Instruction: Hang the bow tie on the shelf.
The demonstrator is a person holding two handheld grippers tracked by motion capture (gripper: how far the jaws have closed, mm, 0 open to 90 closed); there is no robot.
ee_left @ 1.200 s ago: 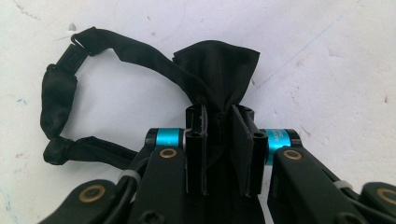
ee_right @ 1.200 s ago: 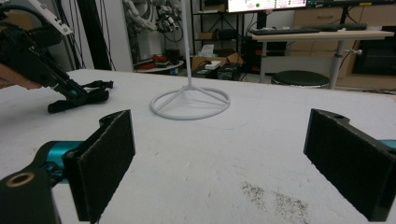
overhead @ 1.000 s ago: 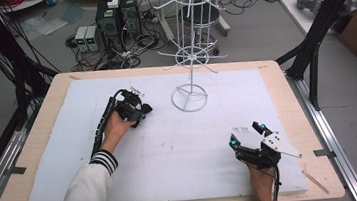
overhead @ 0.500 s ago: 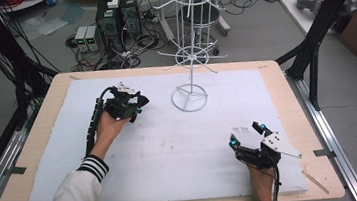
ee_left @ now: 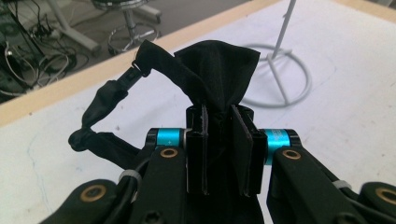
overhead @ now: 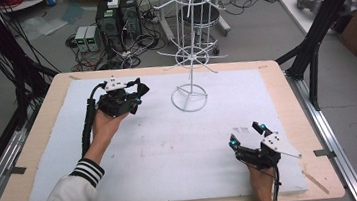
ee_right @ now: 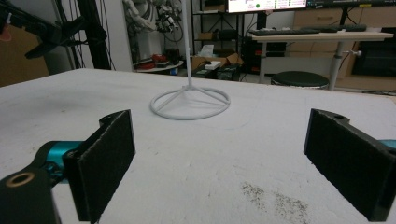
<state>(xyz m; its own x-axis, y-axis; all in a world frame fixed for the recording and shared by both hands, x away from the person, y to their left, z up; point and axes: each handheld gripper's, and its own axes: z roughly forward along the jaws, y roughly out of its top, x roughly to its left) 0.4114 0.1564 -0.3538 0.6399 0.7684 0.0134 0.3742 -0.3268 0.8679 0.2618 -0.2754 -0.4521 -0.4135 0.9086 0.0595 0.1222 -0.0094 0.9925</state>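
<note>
Left gripper (overhead: 125, 102): jaws clamped on a black fabric strap (ee_left: 215, 65), held above the table's 10 o'clock area.
Right gripper (overhead: 249, 137): jaws wide apart, empty, at 5 o'clock.
Wire rack (overhead: 190, 98): lies toward 3 o'clock from the strap, near; the left hand is nearer.
Strap axis: its loop trails toward 9 o'clock in the left gripper view.

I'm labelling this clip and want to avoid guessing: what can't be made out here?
- Black cloth, left gripper view: its lower part is hidden between and behind the left gripper; what kind of item it is can't be told.
- Same cloth, high view: too small, mostly covered by the gripper and hand.
- Rack, right gripper view: top cut off by the upper edge.
</note>
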